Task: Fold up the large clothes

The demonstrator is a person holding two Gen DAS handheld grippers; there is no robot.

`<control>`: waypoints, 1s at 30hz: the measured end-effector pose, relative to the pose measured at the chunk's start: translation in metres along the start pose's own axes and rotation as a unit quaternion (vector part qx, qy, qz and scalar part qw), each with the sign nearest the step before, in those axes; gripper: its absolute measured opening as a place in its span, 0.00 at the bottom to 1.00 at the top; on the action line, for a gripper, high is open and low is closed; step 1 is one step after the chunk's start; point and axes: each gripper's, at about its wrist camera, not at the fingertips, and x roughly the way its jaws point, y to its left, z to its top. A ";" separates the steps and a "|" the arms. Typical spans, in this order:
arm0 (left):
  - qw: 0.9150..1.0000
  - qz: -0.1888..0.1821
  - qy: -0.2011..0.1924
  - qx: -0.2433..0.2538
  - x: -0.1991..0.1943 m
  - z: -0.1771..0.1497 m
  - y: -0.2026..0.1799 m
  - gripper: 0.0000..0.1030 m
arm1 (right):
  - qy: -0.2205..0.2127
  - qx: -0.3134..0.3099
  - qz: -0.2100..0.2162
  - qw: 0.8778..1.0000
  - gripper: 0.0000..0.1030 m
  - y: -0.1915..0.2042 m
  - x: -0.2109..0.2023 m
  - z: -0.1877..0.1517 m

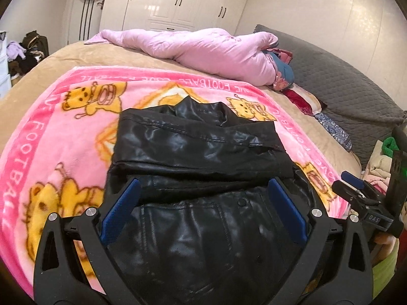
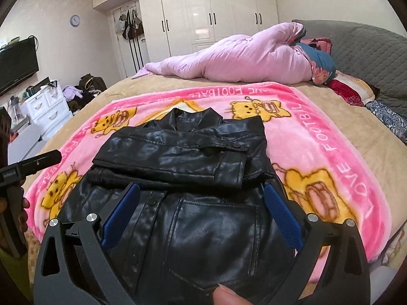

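Lying partly folded on the pink cartoon blanket, the black leather jacket sits mid-bed w/ its collar at the far end and both sleeves crossed over the chest; the near half w/ pocket and snap buttons spreads toward the cameras. Left hand-held gripper hangs over the near part of the jacket, jaws wide, blue pads spread apart w/ nothing between them but leather below; can't tell if the tips touch the fabric. Right hand-held gripper is likewise spread wide above the jacket's near half, blue pads either side of the pocket area, gripping nothing. From the left wrist view the right unit shows at the right edge of frame, just off the blanket's right border. From the right wrist view the left unit's black body pokes in at the left edge. A fingertip shows at the bottom of the right wrist view, near the jacket's hem.

Blanket lies on a tan bedsheet. Far side of bed: a rolled pink quilt, w/ a grey padded headboard to the right. White wardrobe along the far wall; white drawers and a TV to the left
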 end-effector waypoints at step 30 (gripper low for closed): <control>0.995 0.052 0.066 -0.049 -0.032 -0.080 0.074 0.91 | 0.048 0.015 -0.001 0.999 0.95 -0.033 -0.022 -0.057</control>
